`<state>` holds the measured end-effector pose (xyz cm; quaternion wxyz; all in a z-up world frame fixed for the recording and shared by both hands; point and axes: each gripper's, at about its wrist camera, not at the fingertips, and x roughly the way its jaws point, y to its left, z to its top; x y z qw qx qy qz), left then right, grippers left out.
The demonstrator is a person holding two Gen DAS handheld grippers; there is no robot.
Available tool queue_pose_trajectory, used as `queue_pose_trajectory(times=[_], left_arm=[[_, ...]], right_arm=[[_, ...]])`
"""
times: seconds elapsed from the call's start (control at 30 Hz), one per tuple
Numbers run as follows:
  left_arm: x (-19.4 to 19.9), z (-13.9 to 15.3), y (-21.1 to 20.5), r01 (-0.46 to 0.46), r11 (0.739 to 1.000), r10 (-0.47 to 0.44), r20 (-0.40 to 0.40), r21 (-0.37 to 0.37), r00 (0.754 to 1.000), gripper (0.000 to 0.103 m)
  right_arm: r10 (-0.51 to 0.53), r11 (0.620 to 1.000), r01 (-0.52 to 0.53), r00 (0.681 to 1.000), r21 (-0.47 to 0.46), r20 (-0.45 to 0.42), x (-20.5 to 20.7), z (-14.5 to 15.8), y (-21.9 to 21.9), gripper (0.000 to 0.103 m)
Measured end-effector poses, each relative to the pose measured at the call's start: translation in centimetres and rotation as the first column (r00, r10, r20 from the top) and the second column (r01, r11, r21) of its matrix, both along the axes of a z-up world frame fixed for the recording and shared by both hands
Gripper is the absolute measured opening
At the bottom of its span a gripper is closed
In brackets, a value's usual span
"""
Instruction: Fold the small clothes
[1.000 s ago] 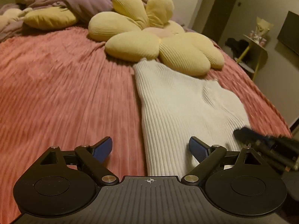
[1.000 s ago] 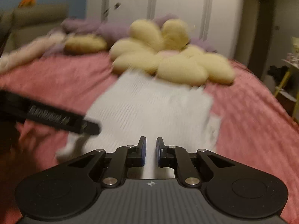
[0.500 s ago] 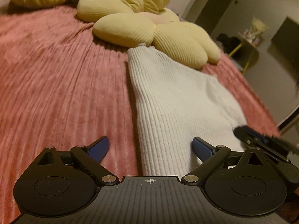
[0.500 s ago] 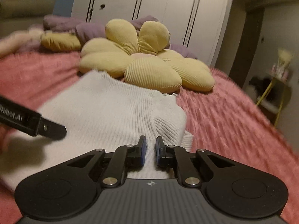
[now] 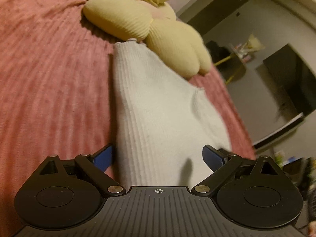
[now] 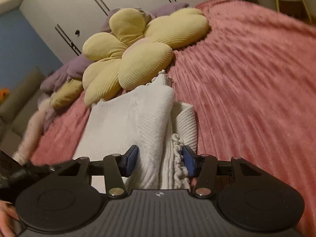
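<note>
A white ribbed knit garment (image 5: 158, 118) lies on the pink bedspread (image 5: 49, 79), its far end touching a yellow flower cushion. My left gripper (image 5: 158, 157) hangs low over the garment's near end, open wide, with the cloth's left edge just inside its left finger. In the right wrist view the garment (image 6: 122, 122) is folded over, with a frilled hem at the near right. My right gripper (image 6: 160, 159) is at that side and its jaws are opening, with the bunched fold and frill between the blue pads (image 6: 131, 158). The left gripper's dark body (image 6: 17, 171) shows blurred at the lower left.
The yellow flower cushion (image 6: 134, 59) sits just beyond the garment, with purple bedding (image 6: 75, 67) behind it. White wardrobe doors (image 6: 118, 4) back the bed. A side table with yellow legs (image 5: 237, 59) and a dark screen (image 5: 290, 88) stand off the bed's right side.
The right gripper went from shut to partly open, and a fold of the garment now stands between its pads. Both views have rolled and dropped closer to the cloth.
</note>
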<state>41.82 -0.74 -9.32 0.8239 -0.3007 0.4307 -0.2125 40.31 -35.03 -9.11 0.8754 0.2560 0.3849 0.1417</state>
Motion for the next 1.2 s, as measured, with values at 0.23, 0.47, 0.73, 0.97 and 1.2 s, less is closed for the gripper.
queue_pose_trajectory(times=[0.23, 0.47, 0.73, 0.97, 1.2], left_arm=[[0.8, -1.6, 1.1, -0.010, 0.993, 0.006, -0.037, -0.116, 0.999, 0.084], [1.0, -1.5, 0.0, -0.005, 0.998, 0.004, -0.015, -0.059, 1.000, 0.056], [0.2, 1.3, 1.5, 0.006, 0.993, -0.007, -0.009, -0.119, 1.000, 0.040], [-4.3, 6.5, 5.4, -0.043, 0.994, 0.039, 0.041, 0.101, 0.998, 0.045], [-12.9, 6.9, 7.4, -0.124, 0.931, 0.091, 0.112, 0.343, 0.990, 0.078]], right_arm=[[-0.025, 0.975, 0.038, 0.998, 0.219, -0.063, 1.3, -1.6, -1.7, 0.062], [-0.003, 0.994, 0.008, 0.999, 0.113, -0.047, 2.0, -1.1, 0.4, 0.045], [0.065, 0.992, -0.066, 0.998, 0.106, 0.013, 1.1, 1.4, 2.4, 0.035], [0.197, 0.958, -0.200, 0.980, 0.204, 0.035, -0.5, 2.4, 6.8, 0.035], [0.148, 0.984, -0.150, 0.989, 0.100, 0.025, -6.9, 1.6, 8.5, 0.051]])
